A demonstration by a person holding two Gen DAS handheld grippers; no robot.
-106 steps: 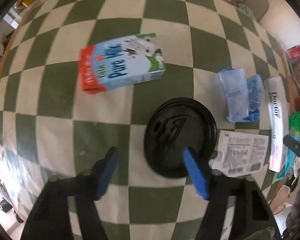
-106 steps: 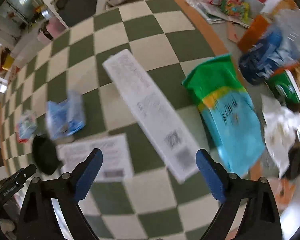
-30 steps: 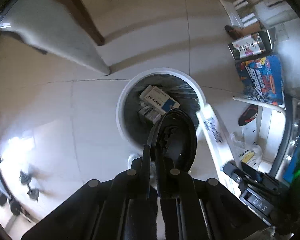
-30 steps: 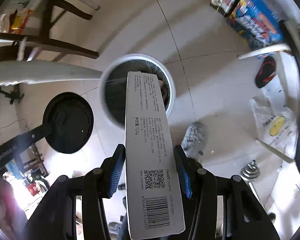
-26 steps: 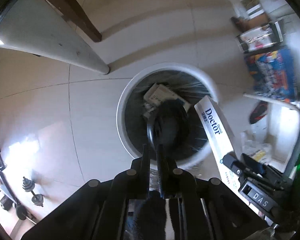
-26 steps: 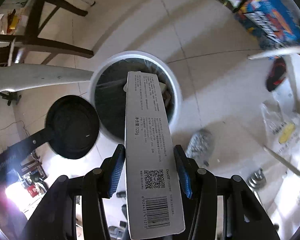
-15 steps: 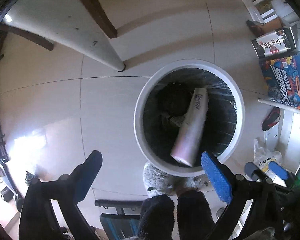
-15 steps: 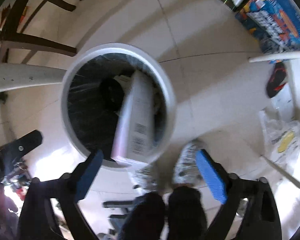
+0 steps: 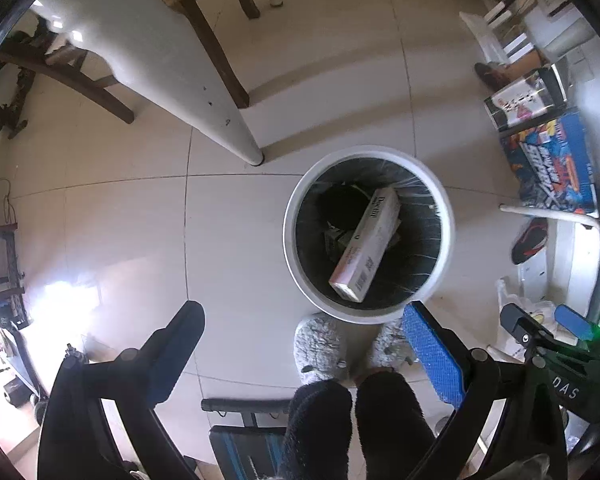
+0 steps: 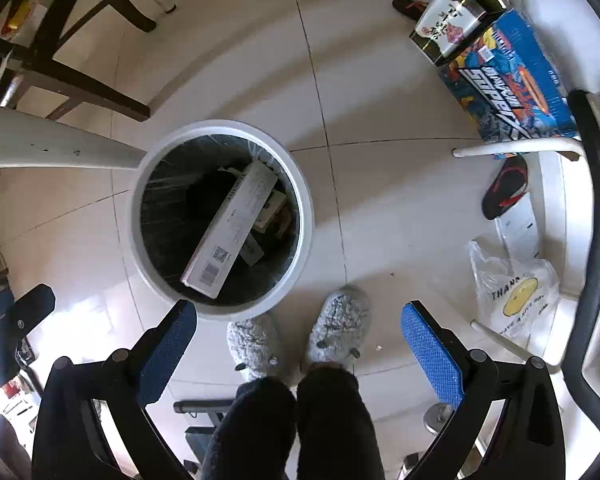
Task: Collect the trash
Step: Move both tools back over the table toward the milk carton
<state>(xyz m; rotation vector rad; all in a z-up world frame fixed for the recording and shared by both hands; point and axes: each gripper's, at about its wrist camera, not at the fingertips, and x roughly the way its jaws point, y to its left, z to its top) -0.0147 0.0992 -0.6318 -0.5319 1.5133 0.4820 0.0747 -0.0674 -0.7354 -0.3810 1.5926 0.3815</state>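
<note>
Trash bin from above, both claws released and empty.
Left wrist view: left gripper (image 9: 302,346) spread wide, holding nothing; white round bin (image 9: 288,236) ahead, right of centre; long white toothpaste box (image 9: 366,250) leaning inside it; grey slippers (image 9: 320,348) between the fingers. Right wrist view: right gripper (image 10: 298,342) spread wide, empty; bin (image 10: 306,216) ahead-left; box (image 10: 232,228) slanted inside; plastic bag (image 10: 514,300) to the right.
</note>
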